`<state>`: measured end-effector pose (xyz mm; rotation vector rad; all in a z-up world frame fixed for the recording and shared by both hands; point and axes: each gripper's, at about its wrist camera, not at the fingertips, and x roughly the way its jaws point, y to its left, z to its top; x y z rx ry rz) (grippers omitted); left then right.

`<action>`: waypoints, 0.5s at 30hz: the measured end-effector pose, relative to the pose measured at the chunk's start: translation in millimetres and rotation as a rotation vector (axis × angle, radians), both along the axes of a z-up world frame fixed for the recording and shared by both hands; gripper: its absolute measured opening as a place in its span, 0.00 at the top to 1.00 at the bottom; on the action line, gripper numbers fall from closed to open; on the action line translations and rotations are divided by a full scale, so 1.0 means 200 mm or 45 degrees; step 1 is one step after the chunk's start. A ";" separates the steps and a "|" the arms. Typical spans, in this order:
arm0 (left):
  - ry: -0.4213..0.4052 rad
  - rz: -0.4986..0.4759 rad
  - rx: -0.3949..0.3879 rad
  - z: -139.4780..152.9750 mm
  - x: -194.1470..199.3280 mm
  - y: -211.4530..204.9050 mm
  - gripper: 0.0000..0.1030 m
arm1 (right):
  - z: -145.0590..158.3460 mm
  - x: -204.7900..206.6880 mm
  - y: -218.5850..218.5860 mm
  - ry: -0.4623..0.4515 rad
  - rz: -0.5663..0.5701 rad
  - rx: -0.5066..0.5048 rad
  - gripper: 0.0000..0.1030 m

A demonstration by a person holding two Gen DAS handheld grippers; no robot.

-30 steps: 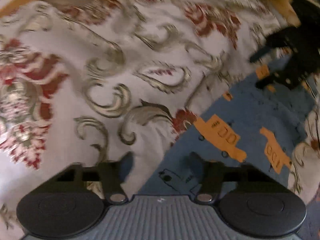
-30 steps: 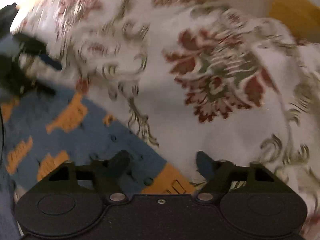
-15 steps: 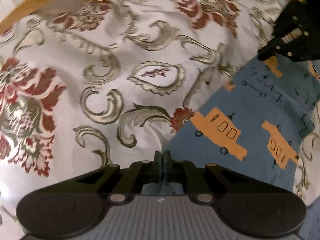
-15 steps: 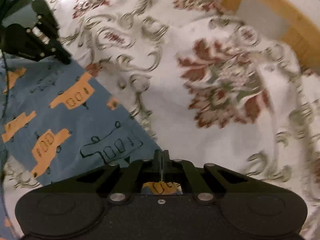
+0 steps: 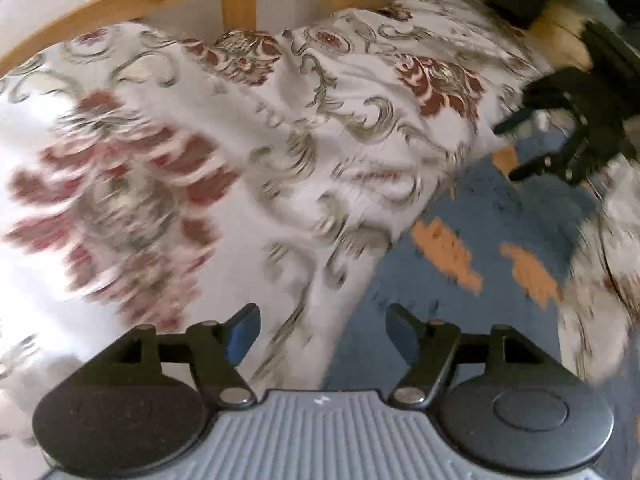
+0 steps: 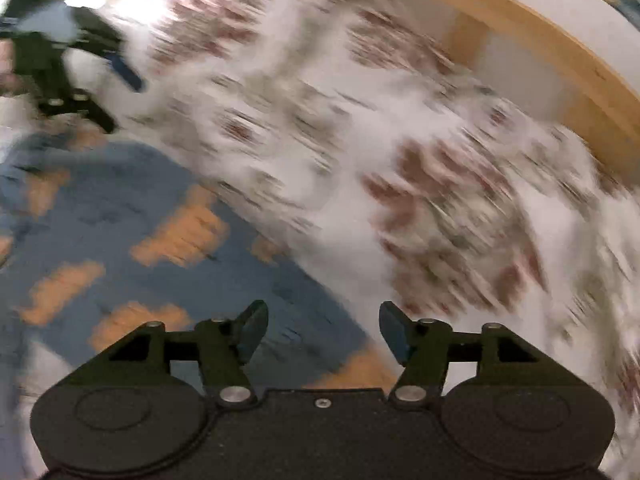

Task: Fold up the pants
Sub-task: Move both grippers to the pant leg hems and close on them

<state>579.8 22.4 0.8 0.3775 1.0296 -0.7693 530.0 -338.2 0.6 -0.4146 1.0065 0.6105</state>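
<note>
Floral bedspread (image 5: 240, 152) up top, blue pants (image 5: 472, 240) at four o'clock; both grippers' fingers apart, empty — folding looks unfinished.

From where I stood, nothing could be read. The pants (image 5: 492, 240) carried only orange printed shapes on blue, too blurred to show any letters or numbers. The bedspread (image 5: 280, 140) bore a floral pattern and no writing. A small pale mark sat on the grey body of the left gripper (image 5: 321, 334), too tiny to make out.
</note>
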 end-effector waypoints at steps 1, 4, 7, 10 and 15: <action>0.057 -0.003 0.012 0.00 0.01 0.07 0.28 | 0.01 0.02 0.05 0.044 0.060 0.046 0.28; 0.261 0.045 0.054 -0.03 0.05 0.24 0.40 | -0.01 0.10 0.24 0.166 0.222 0.144 0.23; 0.335 0.018 0.124 -0.07 0.01 0.32 0.61 | -0.03 0.15 0.49 0.201 0.344 0.177 0.29; 0.328 -0.047 0.177 -0.06 -0.04 0.31 0.62 | -0.06 0.22 0.69 0.211 0.430 0.168 0.38; 0.354 -0.094 0.185 -0.10 -0.06 0.27 0.52 | -0.12 0.35 0.88 0.252 0.463 0.114 0.43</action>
